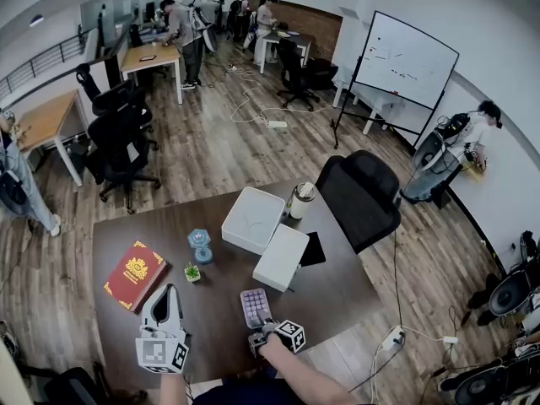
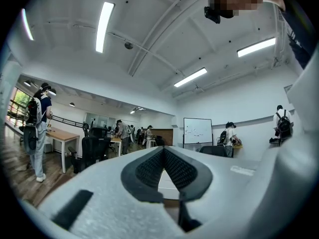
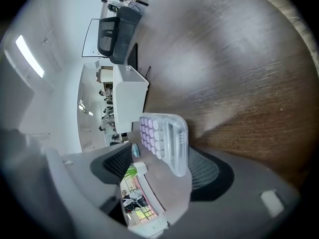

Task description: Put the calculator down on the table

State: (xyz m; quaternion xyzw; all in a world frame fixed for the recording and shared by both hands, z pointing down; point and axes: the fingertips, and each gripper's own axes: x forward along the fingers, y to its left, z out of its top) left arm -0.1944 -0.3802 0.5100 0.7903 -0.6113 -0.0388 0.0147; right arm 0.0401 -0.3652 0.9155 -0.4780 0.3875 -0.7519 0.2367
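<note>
A pale calculator [image 1: 255, 308] with lilac keys lies flat on the dark wooden table [image 1: 337, 298], near its front edge. My right gripper [image 1: 258, 331] sits just behind the calculator's near end, tilted down toward it. In the right gripper view the calculator [image 3: 164, 142] lies between the jaws of the right gripper [image 3: 162, 167], which stand wide apart; the left pad is clear of it and the right pad is close beside it. My left gripper [image 1: 166, 294] rests to the left, pointing level, its pads [image 2: 149, 167] meeting at the tips with nothing between them.
A red book [image 1: 135, 274], a small potted plant [image 1: 192, 272] and a blue bottle [image 1: 200, 245] stand left of the calculator. Two white boxes [image 1: 252, 218] [image 1: 281, 257], a black phone [image 1: 314, 249] and a cup [image 1: 301, 201] lie behind it. A black chair [image 1: 361, 194] stands beyond the far edge.
</note>
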